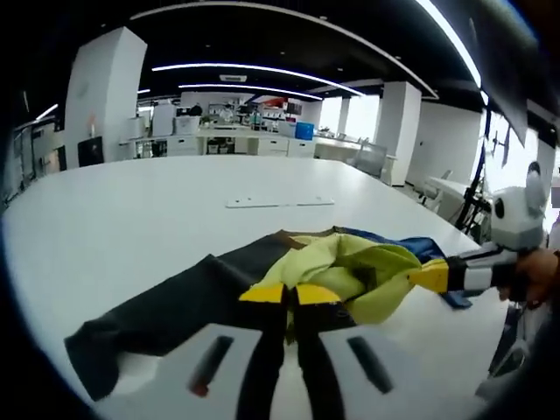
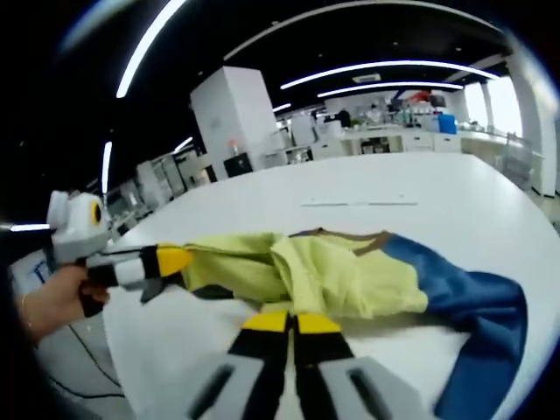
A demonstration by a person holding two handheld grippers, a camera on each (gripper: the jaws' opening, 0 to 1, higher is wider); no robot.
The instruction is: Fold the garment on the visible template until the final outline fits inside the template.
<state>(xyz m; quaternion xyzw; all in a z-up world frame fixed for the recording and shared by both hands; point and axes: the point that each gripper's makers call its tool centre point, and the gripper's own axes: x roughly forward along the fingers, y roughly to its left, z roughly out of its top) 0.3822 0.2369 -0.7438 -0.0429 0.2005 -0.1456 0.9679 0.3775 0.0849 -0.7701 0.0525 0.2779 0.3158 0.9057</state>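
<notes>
We see a large white table [image 1: 157, 219] in an open-plan hall: dark ceiling with curved light strips [image 1: 254, 70], white square pillars [image 1: 103, 96], distant white counters [image 1: 236, 140], and bright windows [image 1: 354, 114] beyond.

Hidden and unclear parts of the fold

The garment [image 1: 289, 271] bunches over itself, hiding its inner layers, and its blue sleeve [image 2: 490, 350] runs off the right gripper view's lower edge. No template outline can be made out on the table [image 1: 131, 219]. Far benches [image 1: 236, 140] are too small to read.
</notes>
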